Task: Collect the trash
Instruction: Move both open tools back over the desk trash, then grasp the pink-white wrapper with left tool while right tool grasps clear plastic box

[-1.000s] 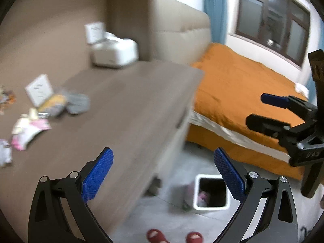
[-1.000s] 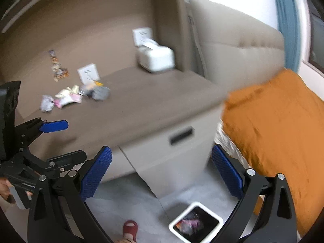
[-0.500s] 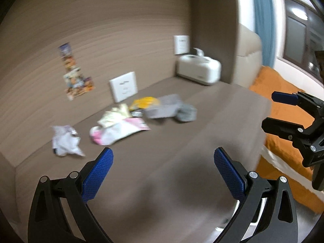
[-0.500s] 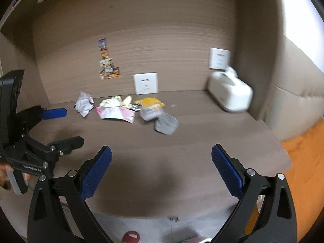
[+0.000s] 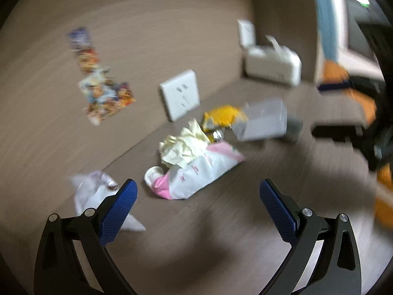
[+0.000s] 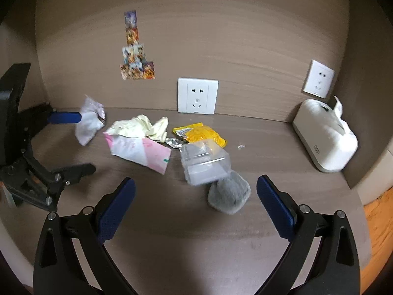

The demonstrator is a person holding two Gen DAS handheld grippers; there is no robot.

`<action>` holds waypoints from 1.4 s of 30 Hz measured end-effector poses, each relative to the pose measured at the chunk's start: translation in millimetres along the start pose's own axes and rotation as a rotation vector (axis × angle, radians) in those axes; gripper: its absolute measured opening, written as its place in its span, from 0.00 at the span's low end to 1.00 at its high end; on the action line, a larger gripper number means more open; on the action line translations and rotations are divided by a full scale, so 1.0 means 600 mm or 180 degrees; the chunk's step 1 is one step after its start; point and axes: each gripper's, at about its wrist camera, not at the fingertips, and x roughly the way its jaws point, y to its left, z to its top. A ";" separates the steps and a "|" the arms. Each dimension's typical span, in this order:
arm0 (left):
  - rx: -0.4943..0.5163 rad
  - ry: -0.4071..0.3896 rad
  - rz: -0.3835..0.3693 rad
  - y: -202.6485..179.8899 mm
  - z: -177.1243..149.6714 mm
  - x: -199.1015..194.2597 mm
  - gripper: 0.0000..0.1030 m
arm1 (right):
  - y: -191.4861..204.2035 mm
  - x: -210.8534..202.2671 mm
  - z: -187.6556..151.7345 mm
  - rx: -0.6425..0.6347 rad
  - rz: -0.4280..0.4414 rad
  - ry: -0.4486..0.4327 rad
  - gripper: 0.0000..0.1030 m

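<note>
1. The left gripper point(image 5: 198, 201) is spread wide and holds nothing; it hangs above the worktop point(image 5: 221, 241) in front of the trash.
2. The right gripper point(image 6: 196, 198) is likewise wide and empty.
3. The trash lies near the back wall: a crumpled white wrapper point(image 6: 88, 120), a pale yellow paper wad point(image 6: 140, 126), a pink-and-white bag point(image 6: 137, 152), a yellow packet point(image 6: 200, 134), a clear plastic box point(image 6: 205, 163) and a grey crumpled item point(image 6: 228, 194).
4. The left wrist view is motion-blurred; the lettering on the bag cannot be read there.
5. A white tissue box point(image 6: 324, 135) sits at the right end, partly cut off by the side panel.
6. The stickers point(image 6: 136, 54) on the wall are too small to make out.
</note>
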 end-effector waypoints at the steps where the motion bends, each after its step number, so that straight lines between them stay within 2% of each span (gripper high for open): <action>1: 0.0118 0.0037 -0.0017 0.002 -0.001 0.012 0.95 | -0.001 0.012 0.002 -0.0016 -0.0001 0.0020 0.95; 3: 0.0282 0.0074 -0.0093 0.003 -0.001 0.028 0.95 | -0.003 0.029 0.005 -0.0021 0.0005 0.0049 0.95; 12: 0.0620 0.0213 -0.0242 0.004 0.002 0.091 0.94 | -0.014 0.080 0.016 0.0033 0.0058 0.0166 0.95; 16: 0.0822 0.0306 -0.0365 -0.002 0.004 0.113 0.87 | -0.015 0.093 0.027 -0.0036 0.0042 0.0200 0.94; 17: 0.0792 0.0335 -0.0392 0.001 0.008 0.117 0.83 | -0.015 0.097 0.028 -0.0048 0.0034 0.0212 0.92; 21: 0.0699 0.0439 -0.0575 0.012 0.017 0.128 0.82 | -0.014 0.114 0.031 -0.0083 0.0011 0.0290 0.87; 22: 0.0691 0.0454 -0.0623 0.014 0.018 0.130 0.81 | -0.014 0.118 0.031 -0.0082 0.0022 0.0314 0.84; 23: 0.0678 0.0462 -0.0654 0.015 0.018 0.132 0.79 | -0.013 0.121 0.030 -0.0078 0.0030 0.0330 0.72; 24: 0.0657 0.0468 -0.0682 0.018 0.020 0.134 0.76 | -0.013 0.127 0.029 -0.0073 0.0023 0.0366 0.58; 26: 0.0540 0.0497 -0.0795 0.027 0.022 0.137 0.52 | -0.011 0.134 0.026 -0.0054 0.0048 0.0430 0.58; 28: 0.0253 0.0569 -0.1008 0.040 0.018 0.138 0.31 | -0.007 0.125 0.026 -0.0043 -0.0001 0.0380 0.58; 29: 0.0189 0.0553 -0.0983 0.042 0.013 0.136 0.27 | -0.007 0.120 0.028 -0.0021 0.0001 0.0369 0.58; 31: 0.0151 0.0524 -0.0934 0.040 0.004 0.125 0.23 | -0.011 0.103 0.031 0.0076 0.0017 0.0314 0.58; 32: 0.0104 0.0508 -0.0929 0.039 0.000 0.118 0.17 | -0.013 0.097 0.033 0.0128 0.0044 0.0306 0.58; 35: -0.0027 0.0454 -0.0931 0.034 -0.009 0.090 0.13 | -0.017 0.071 0.039 0.0256 0.0064 0.0249 0.58; 42: -0.0501 0.0347 -0.1022 0.037 -0.016 0.049 0.10 | -0.005 0.006 0.043 0.0456 0.0138 0.0115 0.58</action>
